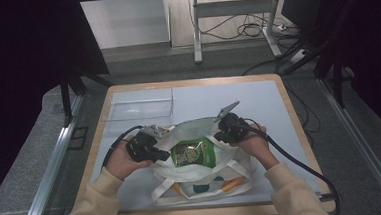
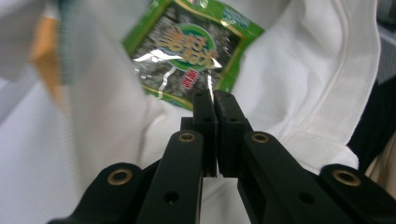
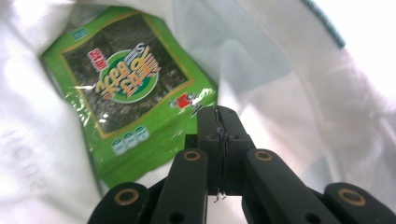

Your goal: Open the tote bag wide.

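Note:
A white tote bag [image 1: 202, 174] lies on the table, its mouth held wide. Inside it rests a green seaweed snack packet [image 1: 194, 153], which also appears in the left gripper view [image 2: 189, 51] and the right gripper view [image 3: 123, 88]. My left gripper [image 1: 164, 153] is at the left side of the bag's rim, jaws shut with the cloth [image 2: 317, 93] around them. My right gripper [image 1: 216, 136] is at the right side of the rim, and a thin edge of cloth shows pinched between its shut jaws [image 3: 218, 112]. The packet lies just beyond both sets of jaws.
A clear plastic box [image 1: 139, 109] stands at the back left of the pale table [image 1: 258, 98]. The bag's front carries orange and green prints [image 1: 232, 184], and its handles lie toward the near edge. Cables trail from both grippers.

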Action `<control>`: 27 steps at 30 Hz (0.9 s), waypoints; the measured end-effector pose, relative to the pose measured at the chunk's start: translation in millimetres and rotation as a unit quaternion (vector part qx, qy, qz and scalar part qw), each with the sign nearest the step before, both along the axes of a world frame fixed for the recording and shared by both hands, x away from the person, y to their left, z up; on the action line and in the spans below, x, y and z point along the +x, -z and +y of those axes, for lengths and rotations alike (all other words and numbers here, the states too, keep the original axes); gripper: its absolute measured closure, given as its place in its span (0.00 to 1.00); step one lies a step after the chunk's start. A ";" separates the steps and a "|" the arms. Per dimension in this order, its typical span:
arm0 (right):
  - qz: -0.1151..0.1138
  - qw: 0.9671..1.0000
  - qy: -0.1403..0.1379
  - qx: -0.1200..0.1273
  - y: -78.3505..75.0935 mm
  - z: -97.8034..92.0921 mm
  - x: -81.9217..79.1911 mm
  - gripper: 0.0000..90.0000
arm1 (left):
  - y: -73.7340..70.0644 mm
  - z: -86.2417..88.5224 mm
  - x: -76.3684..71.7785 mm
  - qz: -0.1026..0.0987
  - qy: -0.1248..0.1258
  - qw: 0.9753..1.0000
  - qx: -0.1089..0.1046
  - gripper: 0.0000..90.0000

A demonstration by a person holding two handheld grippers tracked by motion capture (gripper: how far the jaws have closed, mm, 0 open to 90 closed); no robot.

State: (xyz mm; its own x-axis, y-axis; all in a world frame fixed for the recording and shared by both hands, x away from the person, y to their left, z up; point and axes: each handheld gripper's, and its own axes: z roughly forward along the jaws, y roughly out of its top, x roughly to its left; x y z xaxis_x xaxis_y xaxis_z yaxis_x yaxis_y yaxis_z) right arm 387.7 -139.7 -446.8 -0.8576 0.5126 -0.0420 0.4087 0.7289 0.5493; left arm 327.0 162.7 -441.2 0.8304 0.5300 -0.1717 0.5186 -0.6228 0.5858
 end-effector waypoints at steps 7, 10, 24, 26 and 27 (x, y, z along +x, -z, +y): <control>0.014 1.000 -0.006 0.021 1.2 -8.2 -6.1 0.95 | -4.5 11.8 -2.7 -0.033 -0.035 0.999 -0.015 0.90; 0.015 1.000 -0.004 0.024 1.1 -8.9 -9.8 0.91 | -4.8 15.9 -4.6 -0.036 -0.047 0.998 -0.017 0.84; 0.021 0.998 0.019 0.058 -7.1 -7.3 -21.9 0.46 | -15.3 35.4 -17.1 -0.063 -0.093 0.993 -0.039 0.47; 0.018 0.998 0.025 0.059 -8.7 -4.2 -24.0 0.39 | -15.5 37.1 -17.0 -0.065 -0.099 0.992 -0.037 0.43; 0.017 0.998 0.027 0.061 -9.6 -2.3 -25.3 0.38 | -15.1 38.7 -16.7 -0.063 -0.099 0.992 -0.036 0.42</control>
